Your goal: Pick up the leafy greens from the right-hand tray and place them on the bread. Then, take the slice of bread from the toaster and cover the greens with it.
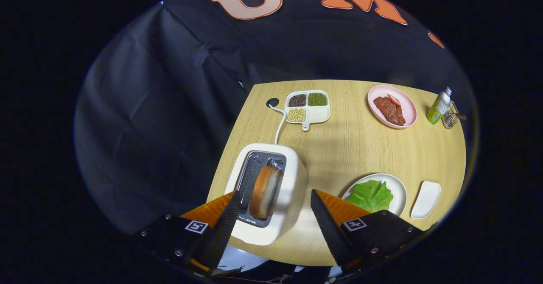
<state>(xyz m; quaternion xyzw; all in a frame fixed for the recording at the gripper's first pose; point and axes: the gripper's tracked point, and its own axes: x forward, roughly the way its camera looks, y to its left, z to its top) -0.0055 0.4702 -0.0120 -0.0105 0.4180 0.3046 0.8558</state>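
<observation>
While hand-held gripper (271,216) hangs above toaster (271,193), fingers wide apart, holding nothing — bread slice (265,190) stands upright in slot, between fingertips. Greens (370,196) lie on plate (396,188) beside right finger. Risks: finger catches slot rim, toaster shifts on bench (352,144); weak pinch on crust — slice slips back; cord (280,125) tugs.

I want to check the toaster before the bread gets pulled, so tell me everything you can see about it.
The toaster is a white, rounded box, smooth like plastic, standing upright on the wooden table. Its top has a dark, metal-lined slot holding one slice of bread on edge, sticking up above the rim. A white cord runs from its back toward a dark hole in the table. The open gripper hovers above it, fingers either side of the slice.
</observation>
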